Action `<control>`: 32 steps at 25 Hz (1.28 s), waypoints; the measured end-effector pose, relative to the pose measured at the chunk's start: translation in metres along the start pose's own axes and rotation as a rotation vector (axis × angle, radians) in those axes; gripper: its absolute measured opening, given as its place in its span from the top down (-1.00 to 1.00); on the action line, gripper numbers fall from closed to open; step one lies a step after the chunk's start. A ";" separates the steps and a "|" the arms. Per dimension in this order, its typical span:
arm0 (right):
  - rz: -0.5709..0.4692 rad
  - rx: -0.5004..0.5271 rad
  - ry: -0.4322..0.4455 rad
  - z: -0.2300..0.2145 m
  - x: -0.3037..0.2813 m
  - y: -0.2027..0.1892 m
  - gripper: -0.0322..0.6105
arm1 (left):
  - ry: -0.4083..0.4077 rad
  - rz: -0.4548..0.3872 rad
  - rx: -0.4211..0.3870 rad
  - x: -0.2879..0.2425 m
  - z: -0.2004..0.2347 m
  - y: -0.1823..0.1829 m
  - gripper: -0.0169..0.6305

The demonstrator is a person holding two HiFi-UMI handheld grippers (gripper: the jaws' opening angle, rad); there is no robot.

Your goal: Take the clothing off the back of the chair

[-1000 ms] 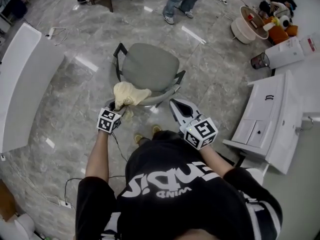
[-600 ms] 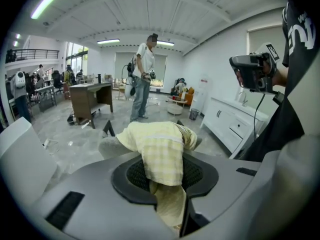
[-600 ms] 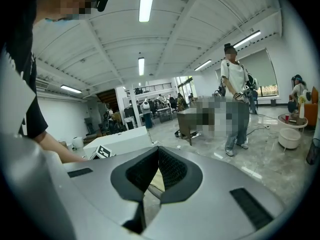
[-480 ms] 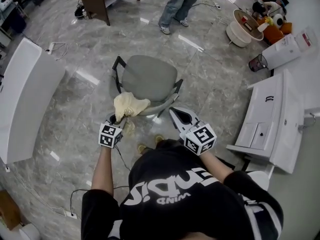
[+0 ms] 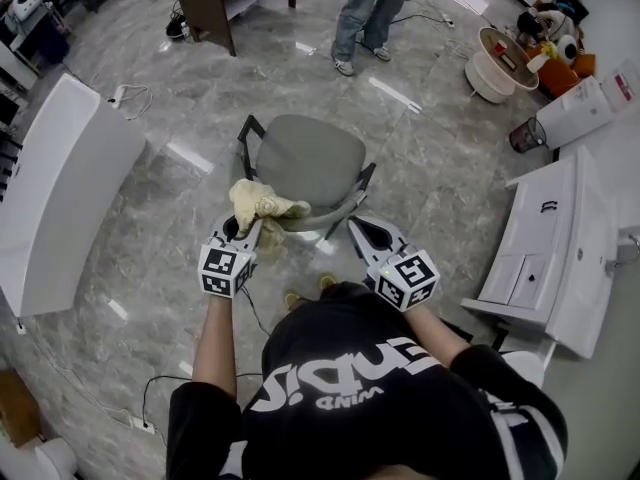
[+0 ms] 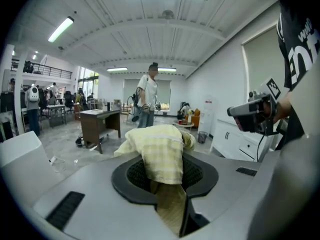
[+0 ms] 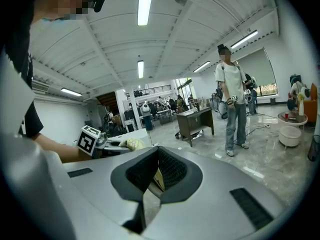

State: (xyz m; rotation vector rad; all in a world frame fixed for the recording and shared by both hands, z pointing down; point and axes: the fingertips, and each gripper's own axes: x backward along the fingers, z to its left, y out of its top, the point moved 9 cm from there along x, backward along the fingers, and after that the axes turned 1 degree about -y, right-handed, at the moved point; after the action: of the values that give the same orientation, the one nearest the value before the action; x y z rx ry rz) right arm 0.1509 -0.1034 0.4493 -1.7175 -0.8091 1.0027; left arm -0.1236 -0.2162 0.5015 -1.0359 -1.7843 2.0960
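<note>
The clothing (image 6: 161, 151) is soft pale-yellow woven cloth, faintly checked and creased. The chair (image 5: 312, 160) seat is matt grey fabric. The left hand-held gripper (image 6: 164, 176) has a smooth matt grey plastic shell and dark ribbed pads (image 6: 133, 174). The floor (image 5: 440, 178) is glossy marbled stone.

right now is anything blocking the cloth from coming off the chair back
Nothing visible does. The left gripper, jaws just closed tighter, is shut on the yellow cloth, bunched at the left end of the chair back. The right gripper is off to the side, apart from it.
</note>
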 end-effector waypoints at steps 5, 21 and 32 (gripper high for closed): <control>-0.011 -0.008 0.009 0.000 -0.001 0.000 0.86 | 0.021 -0.102 -0.007 0.012 0.002 0.053 0.60; -0.040 -0.012 0.053 -0.001 -0.002 0.003 0.86 | 0.108 -0.389 -0.110 0.077 -0.004 0.211 0.60; -0.050 -0.027 0.078 0.002 -0.004 0.003 0.86 | 0.160 -0.466 -0.139 0.136 -0.011 0.263 0.60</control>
State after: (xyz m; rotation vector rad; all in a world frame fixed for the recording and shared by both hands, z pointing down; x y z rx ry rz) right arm 0.1471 -0.1068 0.4472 -1.7400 -0.8145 0.8892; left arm -0.1427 -0.1973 0.2066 -0.7038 -1.8880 1.5884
